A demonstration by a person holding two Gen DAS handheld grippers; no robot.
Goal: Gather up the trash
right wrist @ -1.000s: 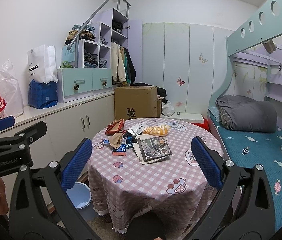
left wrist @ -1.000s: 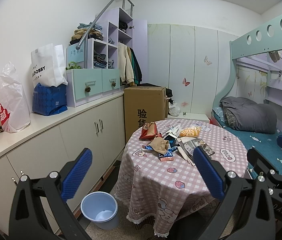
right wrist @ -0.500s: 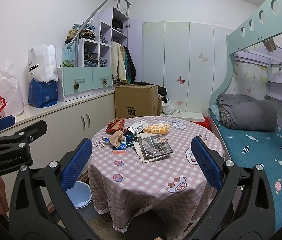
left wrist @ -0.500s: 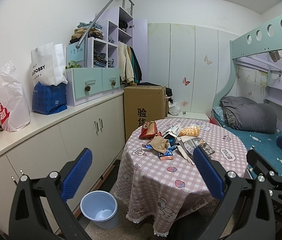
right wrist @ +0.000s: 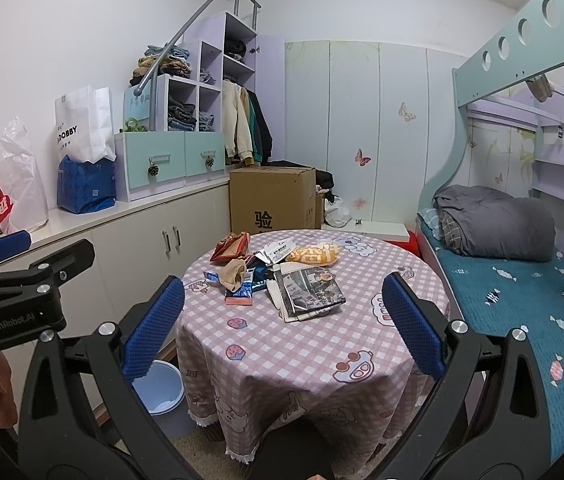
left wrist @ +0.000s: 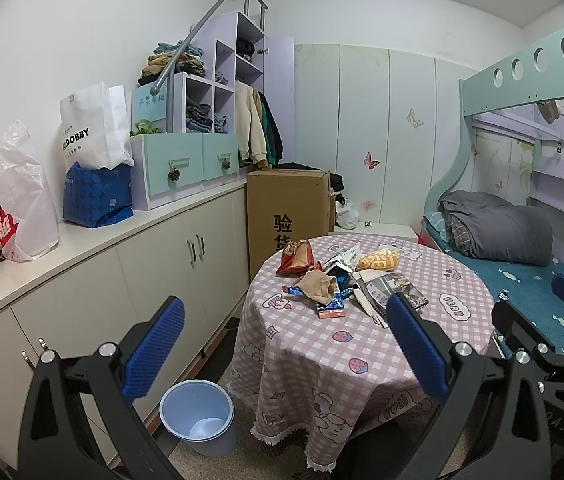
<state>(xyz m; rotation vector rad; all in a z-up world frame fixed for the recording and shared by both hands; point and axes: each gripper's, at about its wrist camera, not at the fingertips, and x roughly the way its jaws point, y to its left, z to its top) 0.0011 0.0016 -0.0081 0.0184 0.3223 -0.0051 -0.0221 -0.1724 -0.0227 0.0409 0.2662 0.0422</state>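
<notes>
A pile of trash lies on the round table with the pink checked cloth [left wrist: 322, 344] [right wrist: 306, 344]: a red wrapper [left wrist: 296, 257] [right wrist: 231, 246], a tan crumpled bag [left wrist: 318, 286] [right wrist: 233, 273], a yellow snack pack [left wrist: 378, 260] [right wrist: 314, 255], blue wrappers [right wrist: 244, 291] and a magazine [left wrist: 392, 290] [right wrist: 308, 288]. A light blue bin [left wrist: 198, 416] [right wrist: 160, 396] stands on the floor left of the table. My left gripper [left wrist: 282, 348] is open and empty, short of the table. My right gripper [right wrist: 282, 324] is open and empty too.
White cabinets [left wrist: 122, 280] run along the left wall with bags [left wrist: 14, 196] on top. A cardboard box [left wrist: 286, 216] stands behind the table. A bunk bed [right wrist: 522, 280] with a grey duvet is on the right. The left gripper shows in the right wrist view [right wrist: 14, 280].
Both cameras have drifted only slightly; the table sits a little closer in the right wrist view. Both grippers stay open and nothing on the table has moved.
</notes>
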